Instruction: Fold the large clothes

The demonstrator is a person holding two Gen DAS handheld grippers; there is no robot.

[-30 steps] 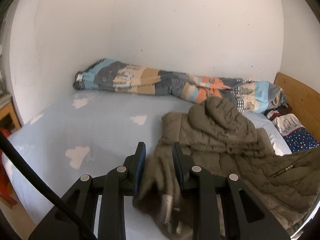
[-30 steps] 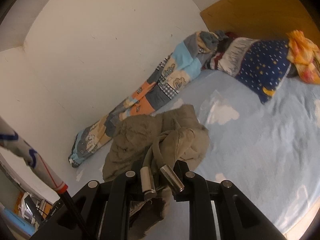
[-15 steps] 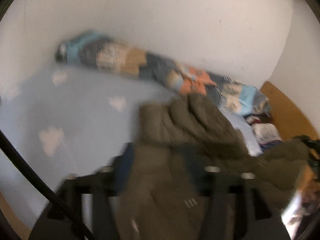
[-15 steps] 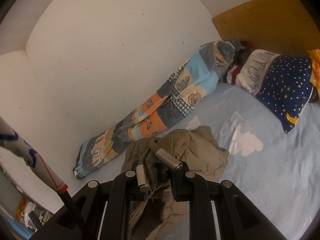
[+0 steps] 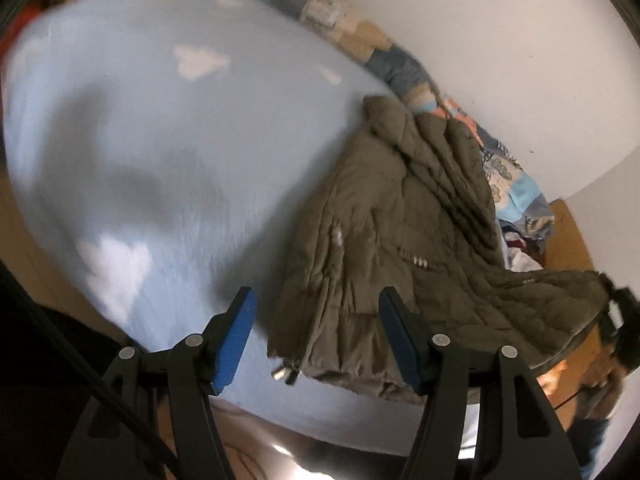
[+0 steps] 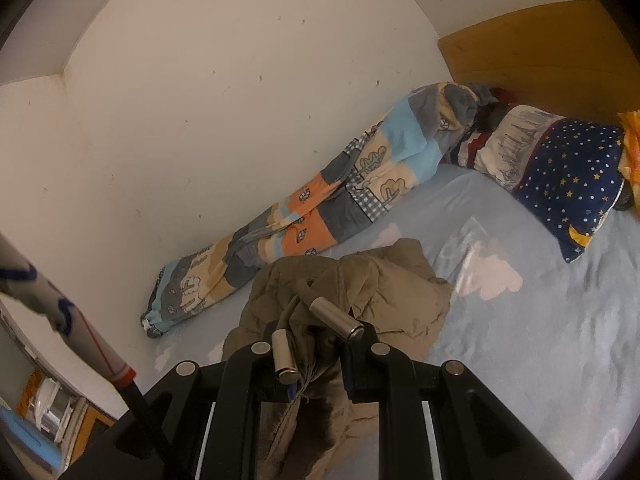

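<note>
You are at the laying-out step: the olive jacket lies rumpled on the bed. Your right hand-held gripper pinches a bunch of it; your left hand-held gripper hangs released above the hem. I judge you next regrip that hem and spread it flat.

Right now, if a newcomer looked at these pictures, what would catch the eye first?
First, the olive-green quilted puffer jacket spread on the pale blue cloud-print bedsheet; the right tongs grip its edge, while the left tongs hang open. Next, the colourful patchwork quilt roll lying along the white wall.
</note>
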